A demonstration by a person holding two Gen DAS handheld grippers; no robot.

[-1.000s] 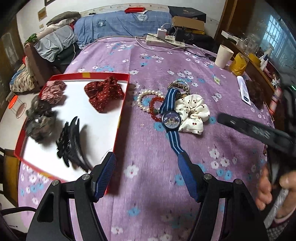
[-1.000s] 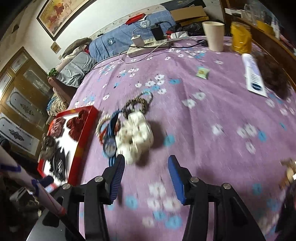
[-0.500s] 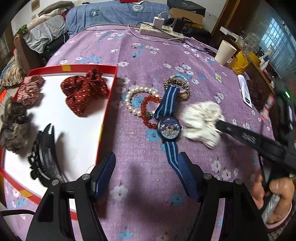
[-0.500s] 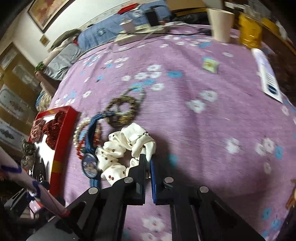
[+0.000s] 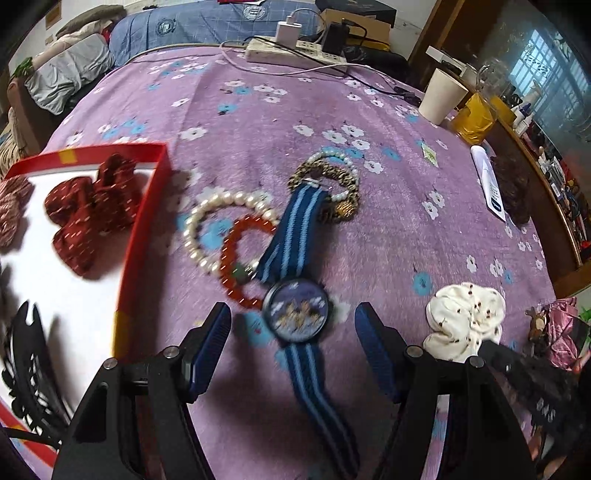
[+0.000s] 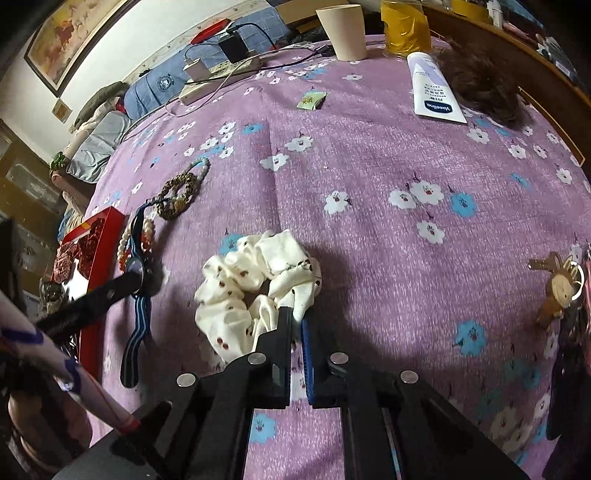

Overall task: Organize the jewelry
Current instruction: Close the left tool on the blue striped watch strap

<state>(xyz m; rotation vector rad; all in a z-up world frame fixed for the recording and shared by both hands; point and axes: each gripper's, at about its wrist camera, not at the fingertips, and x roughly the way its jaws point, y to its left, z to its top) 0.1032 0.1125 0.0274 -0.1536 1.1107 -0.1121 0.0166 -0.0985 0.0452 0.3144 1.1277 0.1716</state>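
A blue striped watch (image 5: 297, 314) lies on the purple flowered cloth, its round face between the fingers of my left gripper (image 5: 293, 317), which is open and hangs just above it. Beside the strap lie a pearl bracelet (image 5: 221, 206), a red bead bracelet (image 5: 236, 251) and a leopard-pattern bracelet (image 5: 332, 177). My right gripper (image 6: 295, 319) is shut on a fold of the cream scrunchie (image 6: 251, 284), which now sits to the right of the watch (image 6: 138, 269). The red-rimmed tray (image 5: 144, 221) at left holds a dark red scrunchie (image 5: 88, 218) and black claw clips (image 5: 26, 354).
Far side of the table: a power strip (image 5: 291, 51) with cables, a paper cup (image 5: 441, 96) and a yellow container (image 6: 404, 26). A Vaseline tube (image 6: 434, 88), a brown hairpiece (image 6: 484, 85) and a small sachet (image 6: 312, 99) lie at right. A toy keychain (image 6: 561, 288) rests near the right edge.
My right gripper closed on the cream scrunchie and dragged it right, away from the watch. My left gripper moved forward and down until its open fingers straddle the watch face.
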